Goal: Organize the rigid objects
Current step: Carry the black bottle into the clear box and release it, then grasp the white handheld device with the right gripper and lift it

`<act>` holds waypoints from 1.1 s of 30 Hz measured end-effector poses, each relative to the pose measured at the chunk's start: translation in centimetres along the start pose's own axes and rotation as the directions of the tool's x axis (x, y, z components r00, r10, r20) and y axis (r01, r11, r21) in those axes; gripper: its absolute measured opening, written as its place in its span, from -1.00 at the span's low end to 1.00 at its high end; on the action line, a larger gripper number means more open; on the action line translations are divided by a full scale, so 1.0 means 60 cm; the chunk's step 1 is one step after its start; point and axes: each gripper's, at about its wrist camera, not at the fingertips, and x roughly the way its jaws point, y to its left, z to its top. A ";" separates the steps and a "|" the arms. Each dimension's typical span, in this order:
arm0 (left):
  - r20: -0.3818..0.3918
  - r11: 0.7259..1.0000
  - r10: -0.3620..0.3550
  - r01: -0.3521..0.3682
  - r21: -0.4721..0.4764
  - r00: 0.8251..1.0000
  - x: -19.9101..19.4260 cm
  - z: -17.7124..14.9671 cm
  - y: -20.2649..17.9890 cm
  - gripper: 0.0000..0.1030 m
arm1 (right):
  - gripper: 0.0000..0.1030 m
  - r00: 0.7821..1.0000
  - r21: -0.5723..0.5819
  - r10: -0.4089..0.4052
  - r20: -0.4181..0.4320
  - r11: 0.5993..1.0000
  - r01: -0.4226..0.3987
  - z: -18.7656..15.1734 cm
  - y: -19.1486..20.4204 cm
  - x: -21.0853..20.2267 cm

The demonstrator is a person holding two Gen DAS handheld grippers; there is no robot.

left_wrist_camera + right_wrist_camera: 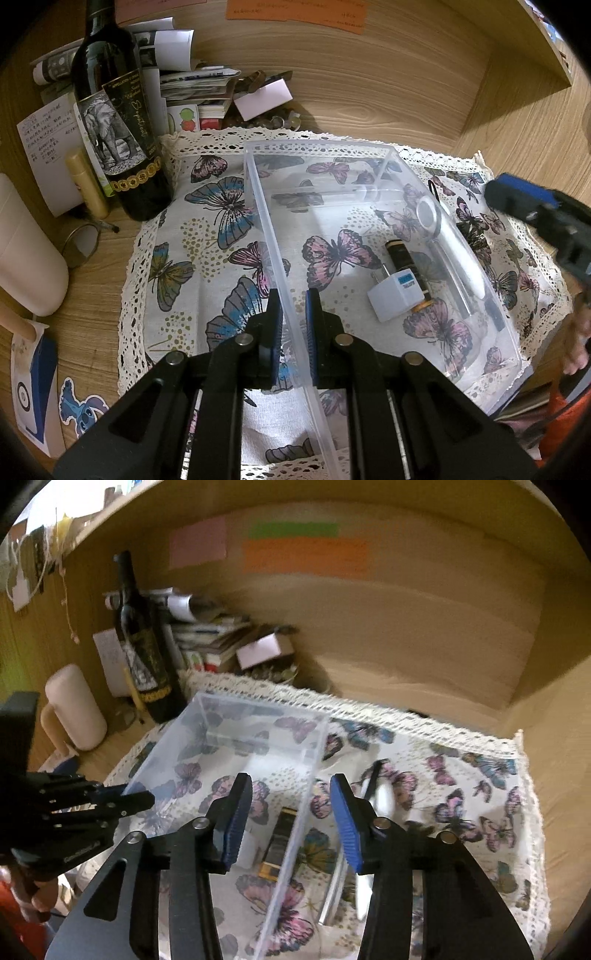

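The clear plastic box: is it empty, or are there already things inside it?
Not empty. Inside the clear plastic box lie a white plug adapter and a dark cylinder with gold ends, both near its right wall.

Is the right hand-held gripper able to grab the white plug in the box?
Probably yes. The right hand-held gripper is open above the topless clear box, and nothing covers the white plug.

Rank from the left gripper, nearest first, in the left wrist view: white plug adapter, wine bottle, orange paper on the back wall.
From the left gripper:
1. white plug adapter, in the clear bin, right.
2. wine bottle, far left, upright.
3. orange paper, top, on the wall.
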 end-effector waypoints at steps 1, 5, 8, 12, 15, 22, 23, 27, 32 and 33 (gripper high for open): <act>0.000 1.000 0.000 0.000 0.000 1.000 0.000 0.000 0.000 -0.78 | -0.20 1.000 0.004 -0.010 0.009 1.000 0.010 0.000 -0.005 -0.009; 0.000 1.000 0.000 0.000 0.000 1.000 0.000 -0.001 0.000 -0.79 | -0.11 0.997 0.024 -0.062 0.041 0.998 0.061 -0.004 -0.031 -0.043; 0.000 1.000 0.000 0.000 0.001 1.000 0.000 -0.001 0.000 -0.79 | -0.04 0.993 0.041 -0.108 0.044 0.993 0.106 -0.014 -0.055 -0.056; 0.001 1.000 0.000 0.000 0.001 1.000 0.000 0.000 0.000 -0.79 | -0.04 0.988 0.072 -0.152 -0.001 0.986 0.152 -0.037 -0.088 -0.050; 0.001 1.000 0.000 0.000 0.000 1.000 0.000 -0.001 0.000 -0.79 | -0.04 0.985 0.095 -0.165 -0.053 0.981 0.169 -0.060 -0.109 -0.036; 0.000 1.000 0.001 -0.001 -0.006 1.000 0.001 0.000 -0.001 -0.79 | -0.04 0.984 0.128 -0.114 -0.138 0.983 0.132 -0.098 -0.126 0.014; 0.000 1.000 0.001 -0.001 -0.007 1.000 0.001 0.000 -0.001 -0.79 | -0.06 0.983 0.124 -0.102 -0.154 0.985 0.122 -0.100 -0.123 0.027; 0.000 1.000 0.001 -0.001 -0.005 1.000 0.002 0.000 -0.002 -0.79 | -0.36 0.976 0.087 -0.073 -0.208 0.992 0.092 -0.102 -0.108 0.074; 0.001 1.000 0.000 0.000 -0.005 1.000 0.001 0.000 -0.001 -0.79 | -0.53 0.962 0.089 -0.050 -0.268 0.993 0.077 -0.099 -0.112 0.123; 0.001 1.000 0.000 0.000 -0.005 1.000 0.001 0.000 -0.001 -0.79 | -0.53 0.960 0.091 -0.052 -0.276 0.993 0.080 -0.098 -0.113 0.131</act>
